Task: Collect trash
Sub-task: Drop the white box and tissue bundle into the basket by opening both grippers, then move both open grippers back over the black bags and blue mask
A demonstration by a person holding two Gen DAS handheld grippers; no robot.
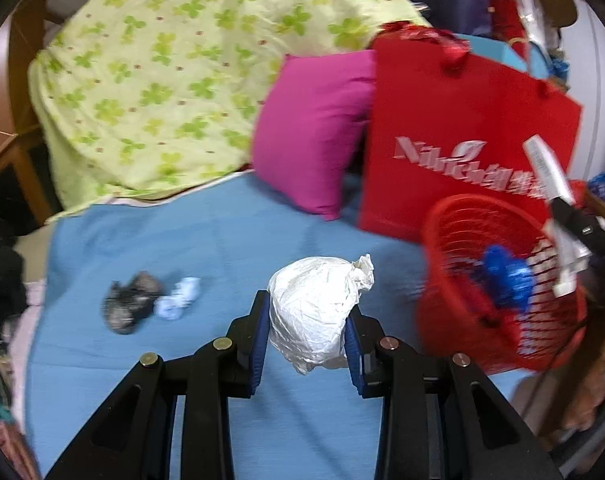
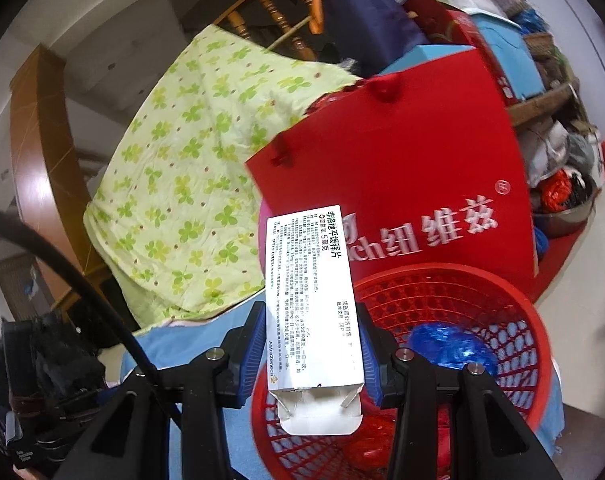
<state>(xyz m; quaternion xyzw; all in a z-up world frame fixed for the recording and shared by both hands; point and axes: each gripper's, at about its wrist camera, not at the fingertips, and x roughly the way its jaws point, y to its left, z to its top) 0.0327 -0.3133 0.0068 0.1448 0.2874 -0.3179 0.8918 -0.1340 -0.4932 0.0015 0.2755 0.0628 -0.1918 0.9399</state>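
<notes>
Trash in both hands at once. My left hand-held gripper is clamped narrow on a crumpled white paper wad, its blue pads pressing both flanks, low centre of the left wrist view. My right hand-held gripper pinches a white medicine carton across its narrow width; the carton's long axis runs straight out along the fingers, open flap end nearest the camera.

Red mesh basket sits directly under and just right of the carton in the right wrist view, a blue plastic wad already inside. From the left view the basket lies at the lower right of frame, well to the right of the white wad. My judgement: right hand is nearer, carton nearly over the rim; left hand must travel rightward.

Two more scraps on the bed: a dark crumpled lump touching a small pale-blue wad, lower left of the left view.

Surface: bed with blue sheet, soft. Behind it a green clover quilt, magenta pillow, red paper bag standing just behind the basket. Room cluttered, upper right.
</notes>
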